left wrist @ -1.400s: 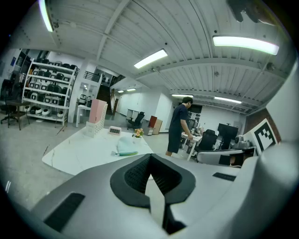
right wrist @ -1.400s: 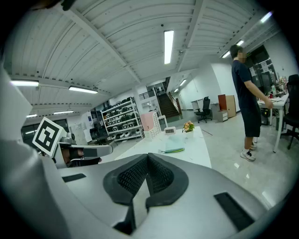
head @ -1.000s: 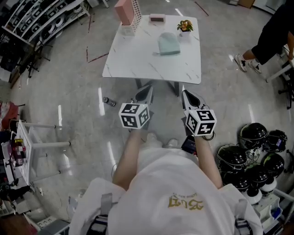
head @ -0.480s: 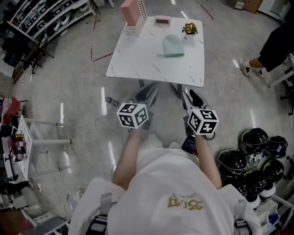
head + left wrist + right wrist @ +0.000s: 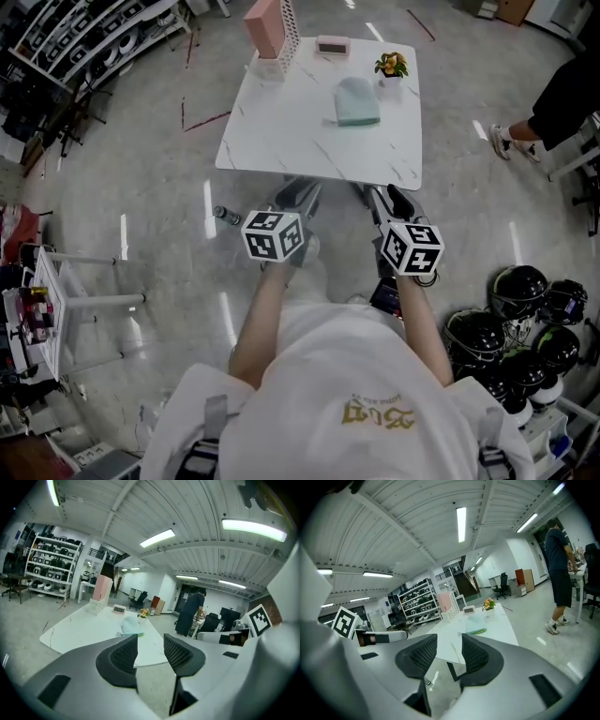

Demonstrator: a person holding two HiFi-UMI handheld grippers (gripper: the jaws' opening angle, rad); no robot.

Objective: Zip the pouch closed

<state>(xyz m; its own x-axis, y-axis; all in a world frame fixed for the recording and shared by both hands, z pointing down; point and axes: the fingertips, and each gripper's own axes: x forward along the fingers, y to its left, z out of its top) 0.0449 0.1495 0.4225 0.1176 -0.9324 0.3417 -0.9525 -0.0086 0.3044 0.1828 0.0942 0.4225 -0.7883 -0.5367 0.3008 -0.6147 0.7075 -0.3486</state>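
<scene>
A mint-green pouch (image 5: 357, 100) lies flat on the white marble table (image 5: 300, 131), toward its far right. It also shows in the left gripper view as a pale pouch (image 5: 131, 627) and in the right gripper view as a pouch (image 5: 476, 622) with a green edge. Both grippers hover over the floor just short of the table's near edge, well away from the pouch. My left gripper (image 5: 301, 192) (image 5: 150, 652) and my right gripper (image 5: 386, 197) (image 5: 449, 654) have their jaws opening, with nothing between them.
On the table's far side stand a pink box (image 5: 263, 25) in a white lattice holder, a small clock (image 5: 331, 44) and a potted flower (image 5: 391, 66). Black helmets (image 5: 520, 314) pile at the right. A person (image 5: 570, 84) stands at the far right. A can (image 5: 223, 215) lies on the floor; a cart (image 5: 42, 309) is left.
Both grippers' jaws have gone from shut to open. I have stepped toward the table, so its near edge now sits just above the fingertips.
</scene>
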